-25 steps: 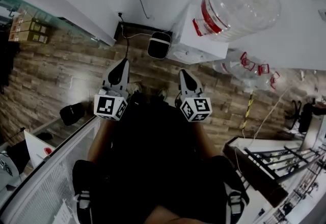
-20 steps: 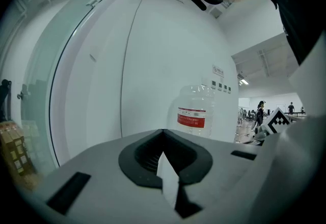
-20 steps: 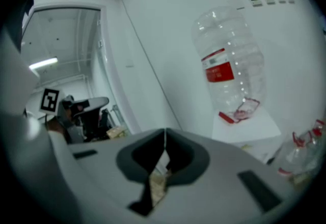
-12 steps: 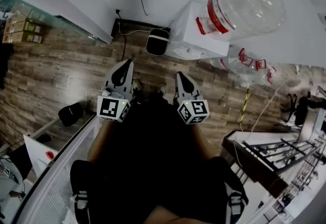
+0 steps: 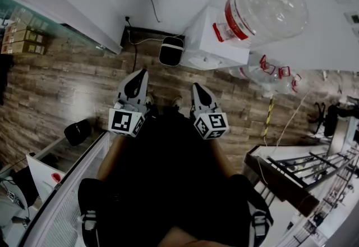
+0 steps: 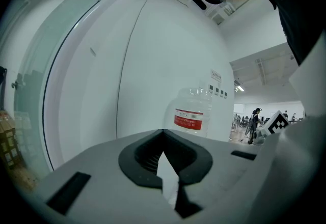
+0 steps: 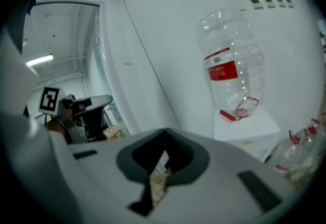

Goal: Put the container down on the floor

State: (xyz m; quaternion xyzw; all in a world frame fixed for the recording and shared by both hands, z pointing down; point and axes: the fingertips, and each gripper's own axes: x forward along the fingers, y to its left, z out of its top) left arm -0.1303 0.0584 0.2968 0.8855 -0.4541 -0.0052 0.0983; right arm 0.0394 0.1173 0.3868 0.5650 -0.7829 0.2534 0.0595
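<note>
The container is a large clear water jug [image 5: 263, 7] with a red label, standing neck down on a white dispenser [image 5: 210, 44] by the wall. It also shows in the left gripper view [image 6: 192, 111] and the right gripper view [image 7: 232, 65]. My left gripper [image 5: 138, 77] and right gripper [image 5: 198, 90] hang side by side in front of my body, pointing at the floor short of the dispenser. Both are shut with nothing between their jaws, and both are well apart from the jug.
Several empty clear bottles [image 5: 275, 72] with red handles lie on the wood floor right of the dispenser. A small dark bin [image 5: 171, 51] stands by the wall, under a hanging cable. A glass partition [image 5: 61, 184] runs along my left and a metal rack [image 5: 297, 178] stands at lower right.
Both grippers have stayed shut and shifted only slightly inward in the head view. The view itself has drifted a little. Nothing was taken hold of.
</note>
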